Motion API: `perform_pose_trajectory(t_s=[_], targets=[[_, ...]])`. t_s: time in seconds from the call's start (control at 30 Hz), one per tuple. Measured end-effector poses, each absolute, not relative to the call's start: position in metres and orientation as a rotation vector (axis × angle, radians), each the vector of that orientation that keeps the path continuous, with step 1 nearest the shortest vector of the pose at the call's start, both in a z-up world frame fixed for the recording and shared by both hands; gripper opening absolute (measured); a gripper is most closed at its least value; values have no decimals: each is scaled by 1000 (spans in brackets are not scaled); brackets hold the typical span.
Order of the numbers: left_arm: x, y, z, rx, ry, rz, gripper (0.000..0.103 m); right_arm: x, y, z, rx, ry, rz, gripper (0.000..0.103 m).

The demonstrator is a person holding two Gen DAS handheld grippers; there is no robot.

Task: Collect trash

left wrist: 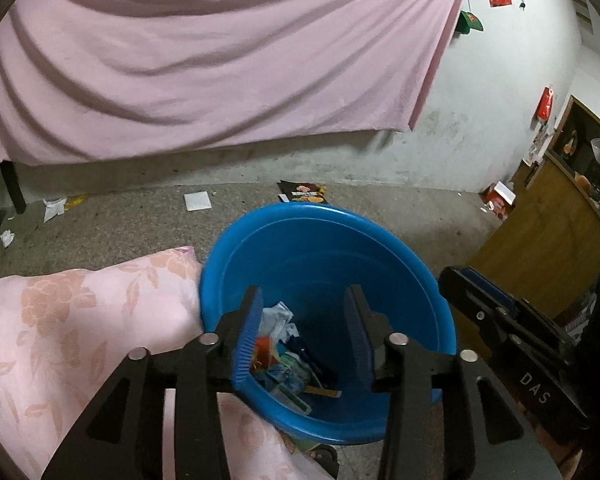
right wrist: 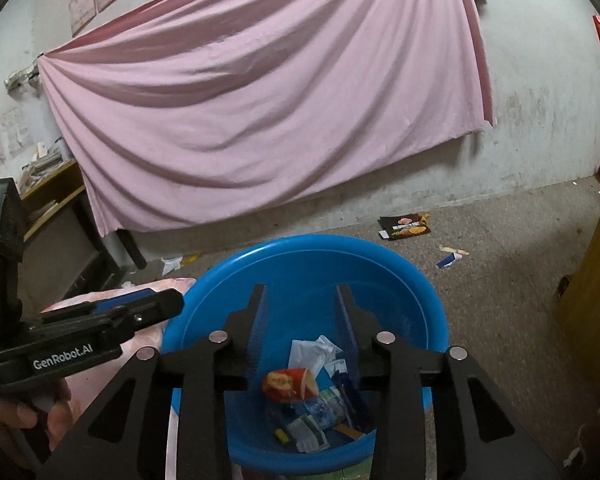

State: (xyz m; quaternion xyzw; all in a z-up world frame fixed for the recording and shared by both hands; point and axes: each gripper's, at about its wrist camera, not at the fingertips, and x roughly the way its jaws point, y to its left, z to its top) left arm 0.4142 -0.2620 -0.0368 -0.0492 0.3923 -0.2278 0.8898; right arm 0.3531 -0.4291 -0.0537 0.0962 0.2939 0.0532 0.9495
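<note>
A blue plastic bucket [left wrist: 328, 240] [right wrist: 308, 264] stands on the floor. It holds a pile of trash [left wrist: 284, 360], including a red snack wrapper [right wrist: 290, 386] and crumpled white paper [right wrist: 312, 350]. My left gripper [left wrist: 304, 290] hangs open over the bucket's mouth with nothing between its blue pads. My right gripper [right wrist: 301, 288] is open over the same bucket, and its jaws are empty too. Loose trash lies on the floor: a black snack bag [left wrist: 304, 192] [right wrist: 406, 227], a white square paper [left wrist: 197, 201], crumpled white scraps [left wrist: 54, 208], a blue-white wrapper [right wrist: 450, 260] and a wooden stick [right wrist: 454, 250].
A pink floral cushion [left wrist: 60, 320] presses against the bucket's left side. A pink sheet [left wrist: 220, 60] hangs on the back wall. A wooden cabinet [left wrist: 548, 240] stands on the right with a red box [left wrist: 500, 200] beside it. A desk [right wrist: 56, 200] stands at the left.
</note>
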Motion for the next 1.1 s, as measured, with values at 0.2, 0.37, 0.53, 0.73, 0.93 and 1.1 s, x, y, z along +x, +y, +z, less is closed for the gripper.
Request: perform_pose_trajectory(t_s=[0.2,0.37,0.53,0.73,0.93,1.1], targets=[[408,-242,-32,-129,773,-418,61,354,-428,-51,202,581,97,45],[402,-226,-23,-152,739,-371,78,352,-427,-48,203,572,88,60],[391,-210,-11,-152,705,-324,89,343,-427,-38,218,528,74,77],[365,-192,11,-136,642,-302,101,328,-417,-22,223,480,59,89],[330,-168,40,-141,566,-292,101,306,-399,5,208,408,76,103],[297,-141,62,-156,502,-266,101,284,-375,24,167,378,98,103]])
